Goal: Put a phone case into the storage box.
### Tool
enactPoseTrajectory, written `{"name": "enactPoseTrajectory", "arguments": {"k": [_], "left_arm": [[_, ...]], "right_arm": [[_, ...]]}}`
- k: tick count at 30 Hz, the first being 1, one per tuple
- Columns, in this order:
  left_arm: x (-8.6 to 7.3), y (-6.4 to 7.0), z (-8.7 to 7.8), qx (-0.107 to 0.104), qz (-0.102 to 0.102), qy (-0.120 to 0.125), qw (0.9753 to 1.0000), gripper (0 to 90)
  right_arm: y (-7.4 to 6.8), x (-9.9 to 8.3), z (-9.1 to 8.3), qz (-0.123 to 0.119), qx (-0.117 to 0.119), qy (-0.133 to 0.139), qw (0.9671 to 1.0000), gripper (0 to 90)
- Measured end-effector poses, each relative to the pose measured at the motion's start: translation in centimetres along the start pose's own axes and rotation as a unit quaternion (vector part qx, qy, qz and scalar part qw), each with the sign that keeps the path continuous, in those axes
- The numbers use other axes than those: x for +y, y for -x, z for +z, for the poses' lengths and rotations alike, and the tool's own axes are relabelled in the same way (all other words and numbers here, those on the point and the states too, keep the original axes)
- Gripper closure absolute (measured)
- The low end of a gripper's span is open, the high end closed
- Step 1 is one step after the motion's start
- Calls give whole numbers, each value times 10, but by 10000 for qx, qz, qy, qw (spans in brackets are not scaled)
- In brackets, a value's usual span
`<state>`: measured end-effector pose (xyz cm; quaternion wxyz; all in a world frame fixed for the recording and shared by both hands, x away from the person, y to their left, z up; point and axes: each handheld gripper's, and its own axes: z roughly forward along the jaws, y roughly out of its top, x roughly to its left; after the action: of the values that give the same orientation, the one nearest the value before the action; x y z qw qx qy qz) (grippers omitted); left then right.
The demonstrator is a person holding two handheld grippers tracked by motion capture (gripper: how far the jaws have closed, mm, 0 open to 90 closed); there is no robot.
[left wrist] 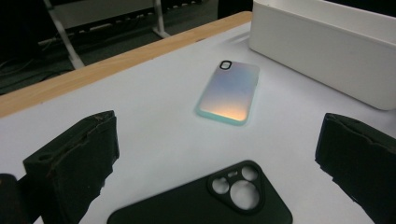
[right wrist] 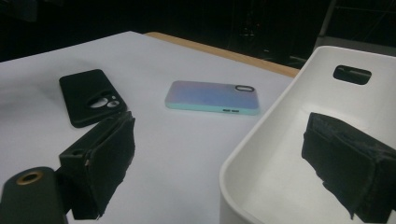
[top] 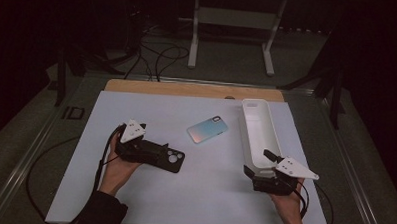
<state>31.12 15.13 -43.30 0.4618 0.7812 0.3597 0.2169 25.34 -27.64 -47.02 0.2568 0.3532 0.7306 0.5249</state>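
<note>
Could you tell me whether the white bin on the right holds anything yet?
Empty as far as shown: the white bin shows bare white floor in the high and right gripper views; both phone cases lie outside on the table. Its near end is hidden.

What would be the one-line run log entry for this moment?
left gripper: open, over black phone case | right gripper: open, astride white bin rim | iridescent phone case: flat on table
</note>
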Motion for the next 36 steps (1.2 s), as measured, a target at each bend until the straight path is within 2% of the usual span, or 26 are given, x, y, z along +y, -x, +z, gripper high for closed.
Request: {"name": "enactPoseTrajectory", "arguments": {"k": [5,12,18,26,36], "left_arm": [[11,5,20,-114,95,-114,9998,0],[20,7,43,-249,78,-205,9994,0],[25,5,58,-334,24,-254,9991,0],[32,5,78,-454,154,-378,9981,0],[35,-1,107,-558,161,-615,9964,0]], "right_arm": [[1,0,-1,13,-7,0,10000,95],[1,0,-1,32,-16,-1,10000,95],[2,0,-1,34,3,1,10000,95],[2,0,-1,41,6,-2,10000,95],[2,0,0,37,22,-4,10000,95]]}}
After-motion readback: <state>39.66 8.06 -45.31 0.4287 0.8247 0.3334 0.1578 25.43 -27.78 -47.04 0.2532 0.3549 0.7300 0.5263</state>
